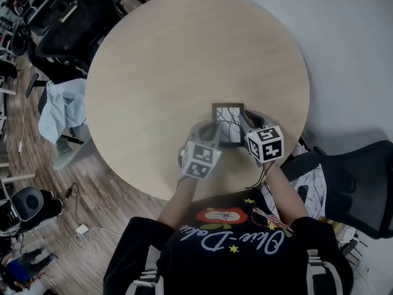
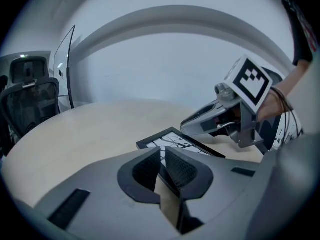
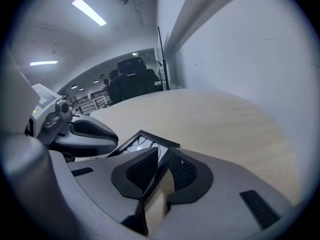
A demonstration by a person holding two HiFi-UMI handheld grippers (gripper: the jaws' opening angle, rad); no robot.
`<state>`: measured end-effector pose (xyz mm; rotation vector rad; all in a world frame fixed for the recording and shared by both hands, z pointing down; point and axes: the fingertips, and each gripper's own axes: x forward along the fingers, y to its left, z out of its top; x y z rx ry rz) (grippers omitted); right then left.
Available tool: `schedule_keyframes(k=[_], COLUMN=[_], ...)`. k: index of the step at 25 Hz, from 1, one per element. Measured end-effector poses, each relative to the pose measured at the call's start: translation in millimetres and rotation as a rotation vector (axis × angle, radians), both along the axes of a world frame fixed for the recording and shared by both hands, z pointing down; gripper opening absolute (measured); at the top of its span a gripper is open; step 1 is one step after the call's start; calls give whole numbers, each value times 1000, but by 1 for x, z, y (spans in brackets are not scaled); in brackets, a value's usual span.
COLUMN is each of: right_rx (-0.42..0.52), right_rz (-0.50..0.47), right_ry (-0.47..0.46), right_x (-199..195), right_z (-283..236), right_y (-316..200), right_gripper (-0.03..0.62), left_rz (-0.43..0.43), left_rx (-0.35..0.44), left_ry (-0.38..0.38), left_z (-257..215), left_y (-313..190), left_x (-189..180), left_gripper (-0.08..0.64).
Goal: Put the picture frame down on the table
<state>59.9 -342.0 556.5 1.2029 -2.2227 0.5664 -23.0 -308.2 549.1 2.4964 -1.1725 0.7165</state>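
Note:
A black picture frame [image 1: 228,125] with a white line-drawing print is held between both grippers, low over the near right part of the round wooden table [image 1: 172,66]. My left gripper [image 1: 212,135] is shut on the frame's left edge, which sits between the pads [image 2: 181,170]. My right gripper [image 1: 248,124] is shut on the frame's right edge in the same way [image 3: 161,160]. The frame [image 2: 172,140] lies nearly flat, its far edge close to the tabletop. I cannot tell whether it touches the table. Each gripper shows in the other's view: right gripper [image 2: 220,120], left gripper [image 3: 85,134].
A black office chair [image 1: 362,186] stands at the table's right, close to my right arm. A chair draped with a light blue cloth [image 1: 61,110] stands at the left, with more chairs [image 1: 67,17] behind it. A white wall [image 2: 165,64] runs past the table's far side.

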Motion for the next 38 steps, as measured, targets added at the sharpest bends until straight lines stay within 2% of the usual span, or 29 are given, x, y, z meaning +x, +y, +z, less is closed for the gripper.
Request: schedule_keyframes(k=[5,15,38], right_rx=[41,126,150], right_rz=[14,8,-23], right_ry=[-24,-72,-75], right_x=[3,0,-7], right_z=[-16,-51,-62], right_y=[6,18,21], right_gripper=[20,3,-2], left_rz=[-7,-11,-39], left_rx=[27,136,136], left_ry=[27,94,98], left_z=[-12,-45,-50], left_y=[4,8,10], left_x=[2,7,3], left_gripper=[8,2,2])
